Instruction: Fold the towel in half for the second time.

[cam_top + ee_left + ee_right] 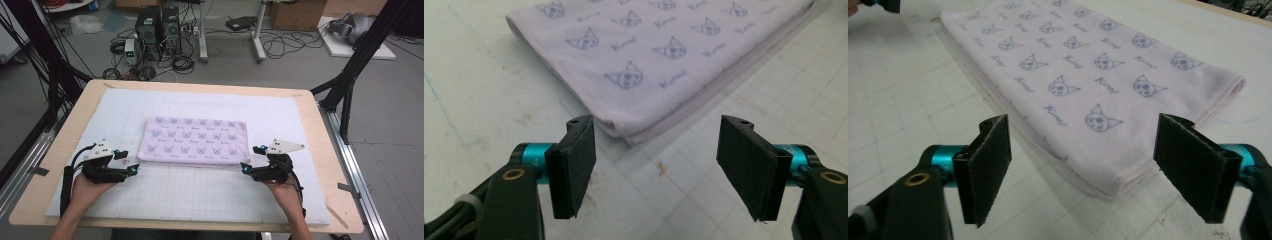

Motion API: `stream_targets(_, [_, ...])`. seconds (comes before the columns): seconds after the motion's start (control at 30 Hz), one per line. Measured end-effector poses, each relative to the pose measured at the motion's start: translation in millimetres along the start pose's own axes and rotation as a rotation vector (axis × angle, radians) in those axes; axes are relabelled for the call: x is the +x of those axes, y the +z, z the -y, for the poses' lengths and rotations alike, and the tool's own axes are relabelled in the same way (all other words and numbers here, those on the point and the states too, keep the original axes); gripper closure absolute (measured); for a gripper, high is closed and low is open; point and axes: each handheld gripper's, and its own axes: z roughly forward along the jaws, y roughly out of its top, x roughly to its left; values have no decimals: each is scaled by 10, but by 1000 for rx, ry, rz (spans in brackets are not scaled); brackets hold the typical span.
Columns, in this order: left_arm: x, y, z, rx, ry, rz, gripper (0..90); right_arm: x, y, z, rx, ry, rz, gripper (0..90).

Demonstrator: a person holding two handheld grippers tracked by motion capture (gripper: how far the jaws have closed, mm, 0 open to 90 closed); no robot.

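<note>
- Leftmost, black frame poles and cables (47, 70) stand off the table's (65, 150) left edge, with a metal rail (25, 167) along the floor beside it.
- Next, the left gripper (134, 170) rests low over the white gridded mat (200, 195), its jaws spread with nothing between them, just short of the towel's near left corner.
- Centrally, the folded lilac towel (194, 141) with a cat-face print lies flat on the mat, untouched by either gripper; its lower layers are hidden under the top fold.
- Beyond the table, two computer towers (157, 27) and tangled cords sit on the floor, too small to read.
- Rightward, the right gripper (244, 169) hovers by the towel's near right corner, jaws likewise wide apart and empty.
- Farthest right, a cardboard box (297, 14) is cut off by the top edge.
</note>
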Motion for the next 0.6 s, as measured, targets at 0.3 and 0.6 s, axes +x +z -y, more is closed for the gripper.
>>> stream_targets(0.3, [-53, -192, 60, -35, -12, -37, 260, 68, -80, 75, -4, 8, 13, 144])
stream_targets(0.6, [-58, -210, 49, -44, -15, -43, 198, 180, -178, 129, -2, -9, 28, 123])
